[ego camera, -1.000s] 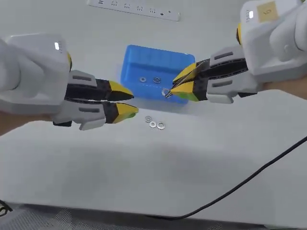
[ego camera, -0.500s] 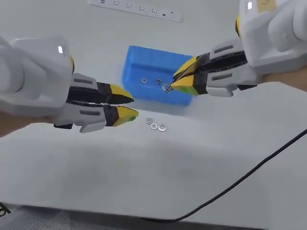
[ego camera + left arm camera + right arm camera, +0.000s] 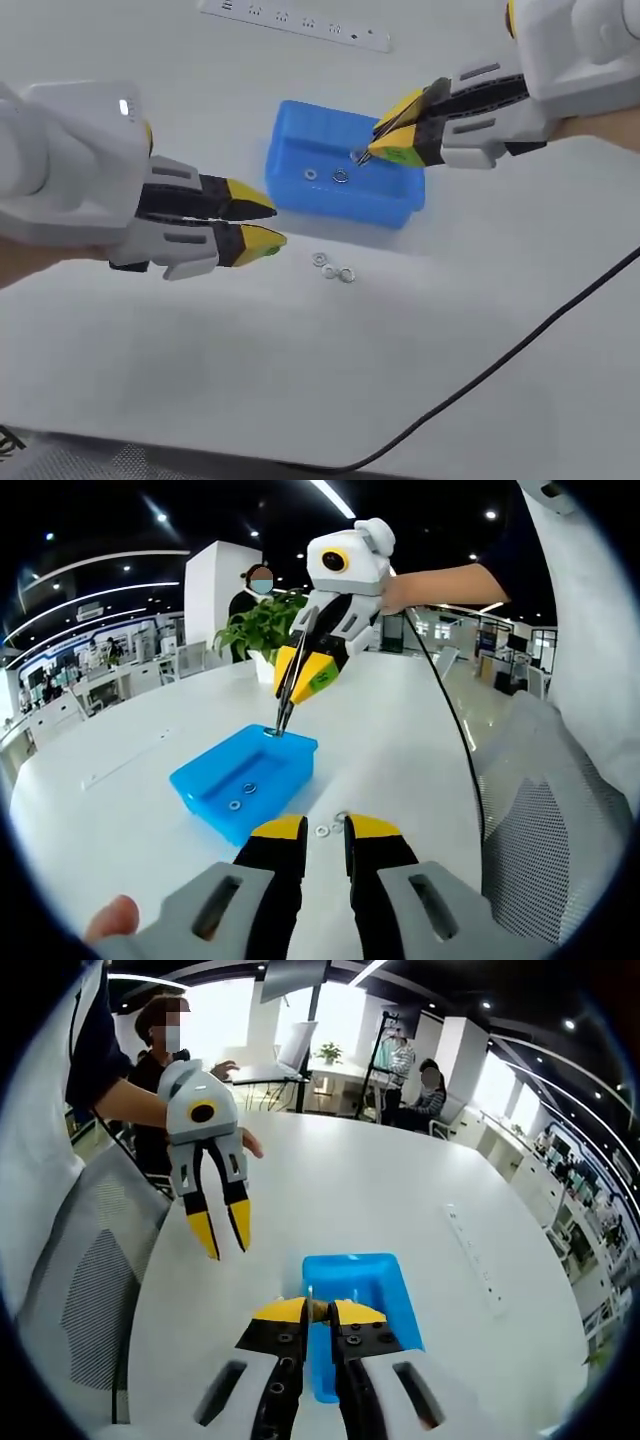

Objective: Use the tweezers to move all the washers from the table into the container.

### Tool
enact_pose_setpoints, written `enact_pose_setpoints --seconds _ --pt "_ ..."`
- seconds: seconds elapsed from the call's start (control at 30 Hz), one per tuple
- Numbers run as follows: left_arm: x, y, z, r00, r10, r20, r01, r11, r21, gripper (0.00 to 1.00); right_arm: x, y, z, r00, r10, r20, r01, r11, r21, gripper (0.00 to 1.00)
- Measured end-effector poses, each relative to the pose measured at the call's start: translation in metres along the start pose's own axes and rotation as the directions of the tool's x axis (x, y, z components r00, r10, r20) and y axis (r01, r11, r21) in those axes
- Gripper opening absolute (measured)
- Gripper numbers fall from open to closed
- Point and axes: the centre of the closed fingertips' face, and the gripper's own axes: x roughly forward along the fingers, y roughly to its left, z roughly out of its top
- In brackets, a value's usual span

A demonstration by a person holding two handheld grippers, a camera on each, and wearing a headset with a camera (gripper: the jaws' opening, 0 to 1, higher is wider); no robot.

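The blue container (image 3: 400,195) sits mid-table with two washers (image 3: 310,175) inside. My right gripper (image 3: 378,145) is shut on the tweezers (image 3: 405,118), and their tip holds a small washer (image 3: 359,156) over the container's inside. In the left gripper view the tweezers (image 3: 287,695) reach down to the container (image 3: 205,780) at its far rim. Three washers (image 3: 333,269) lie on the table in front of the container. My left gripper (image 3: 265,222) hovers left of them, open, with nothing between its fingers. The right gripper view shows the container (image 3: 360,1280) beyond the shut jaws.
A white power strip (image 3: 300,22) lies at the table's far edge. A black cable (image 3: 520,350) crosses the near right of the table. A mesh chair (image 3: 90,1300) and people stand beyond the table. White tabletop (image 3: 250,360) is bare near me.
My right gripper has carried the tweezers and washer from the container's near wall to above its inside. The left gripper has held still.
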Motion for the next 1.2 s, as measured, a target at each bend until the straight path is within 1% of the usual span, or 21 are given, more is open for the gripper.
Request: enact_pose_setpoints --seconds 0.1,0.13,0.17,0.33,0.47,0.57,0.67,0.77,0.87,0.97,1.03,1.2 --pt "0.0 0.001 -0.001 1.0 0.001 0.001 -0.001 1.0 -0.007 0.19 0.004 -0.006 -0.006 0.9999 0.0 -0.016 0.0 1.0 0.005 0.09" --pt "0.001 0.002 -0.002 1.0 0.002 -0.001 -0.002 1.0 -0.008 0.19 0.008 -0.012 -0.013 0.9997 0.0 -0.024 0.0 1.0 0.011 0.09" --pt "0.001 0.002 -0.003 1.0 0.002 -0.001 -0.002 1.0 -0.008 0.19 0.01 -0.015 -0.017 0.9996 0.001 -0.029 0.0 1.0 0.015 0.09" --pt "0.0 0.005 -0.006 1.0 0.007 -0.001 -0.007 1.0 -0.022 0.19 0.017 -0.022 -0.026 0.9988 0.004 -0.048 -0.002 0.999 0.037 0.09" --pt "-0.001 0.009 -0.009 0.9998 0.02 -0.003 -0.02 0.999 -0.034 0.19 0.026 -0.027 -0.034 0.9981 0.011 -0.061 -0.007 0.998 0.057 0.09" --pt "-0.001 0.01 -0.011 0.9997 0.021 -0.008 -0.021 0.999 -0.037 0.19 0.032 -0.028 -0.043 0.997 0.018 -0.076 -0.013 0.998 0.061 0.09" --pt "-0.002 0.013 -0.014 0.9996 0.026 -0.014 -0.027 0.999 -0.043 0.19 0.039 -0.033 -0.055 0.9955 0.029 -0.091 -0.023 0.997 0.071 0.09" --pt "-0.002 0.015 -0.015 0.9994 0.03 -0.018 -0.031 0.998 -0.047 0.19 0.041 -0.032 -0.06 0.9951 0.038 -0.092 -0.031 0.996 0.08 0.09" --pt "-0.001 0.018 -0.018 0.999 0.035 -0.027 -0.037 0.998 -0.051 0.19 0.045 -0.028 -0.067 0.9924 0.053 -0.111 -0.045 0.996 0.072 0.09" --pt "0.0 0.018 -0.019 0.999 0.036 -0.028 -0.037 0.998 -0.056 0.19 0.048 -0.026 -0.071 0.9915 0.059 -0.116 -0.05 0.996 0.074 0.09" --pt "0.0 0.019 -0.019 0.9989 0.036 -0.029 -0.038 0.998 -0.057 0.19 0.052 -0.026 -0.076 0.9912 0.061 -0.118 -0.052 0.996 0.077 0.09" --pt "0.001 0.02 -0.019 0.9989 0.036 -0.03 -0.038 0.997 -0.061 0.19 0.054 -0.024 -0.077 0.9904 0.069 -0.12 -0.061 0.995 0.076 0.09"
